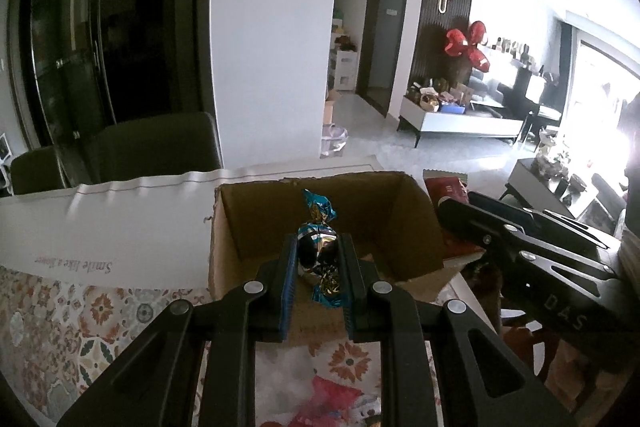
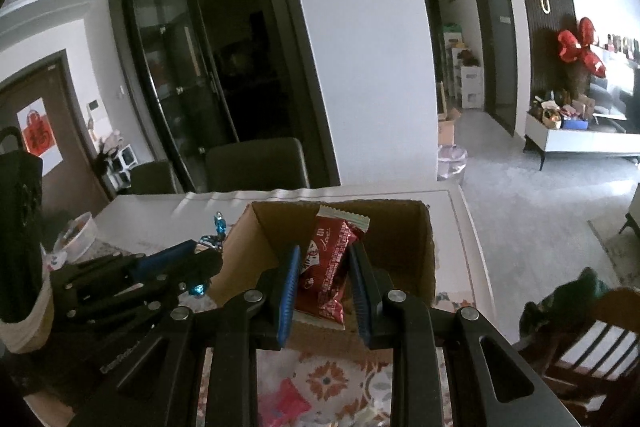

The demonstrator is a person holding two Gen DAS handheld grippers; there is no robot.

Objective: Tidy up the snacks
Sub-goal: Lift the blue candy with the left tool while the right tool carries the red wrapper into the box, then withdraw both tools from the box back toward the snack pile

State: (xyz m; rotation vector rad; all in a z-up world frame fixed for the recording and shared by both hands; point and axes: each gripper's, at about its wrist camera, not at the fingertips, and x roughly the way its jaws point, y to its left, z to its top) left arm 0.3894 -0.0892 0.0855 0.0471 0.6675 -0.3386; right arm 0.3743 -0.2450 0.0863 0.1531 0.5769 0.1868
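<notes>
An open cardboard box (image 1: 256,211) stands on the patterned tablecloth, also in the right wrist view (image 2: 404,227). My left gripper (image 1: 318,253) is shut on a blue foil-wrapped candy (image 1: 318,247) and holds it above the box's near edge. My right gripper (image 2: 325,265) is shut on a red snack packet (image 2: 328,259) and holds it over the box opening. The left gripper with the candy (image 2: 208,241) shows at the left of the right wrist view. The right gripper's body (image 1: 532,247) with the red packet (image 1: 446,187) shows at the right of the left wrist view.
More red-wrapped snacks (image 1: 332,399) lie on the tablecloth (image 1: 60,327) below the grippers, also in the right wrist view (image 2: 288,403). A white sheet (image 1: 120,223) lies left of the box. A bowl (image 2: 76,235) sits far left. Chairs (image 2: 256,163) stand behind the table.
</notes>
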